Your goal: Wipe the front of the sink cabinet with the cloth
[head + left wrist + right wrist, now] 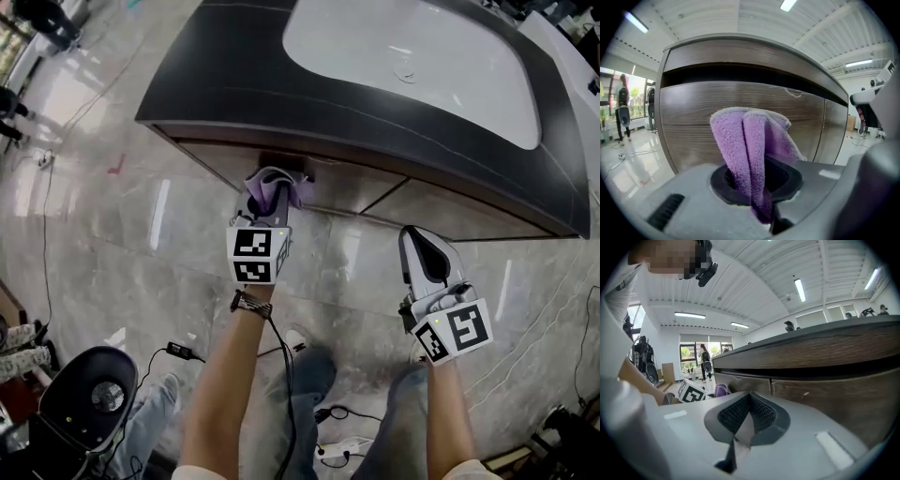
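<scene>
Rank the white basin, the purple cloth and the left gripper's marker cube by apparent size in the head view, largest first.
1. white basin: by far the largest.
2-3. marker cube and purple cloth: too close to rank. The left gripper covers part of the cloth, and the cube sits nearer the camera.

My left gripper [272,192] and right gripper [415,236] are grey moulded shells. Each carries a white marker cube [255,255] printed with black squares. Below the left cube I see a metal-link wristband [251,302], a black cable [288,384] and blue jeans [317,373].
</scene>
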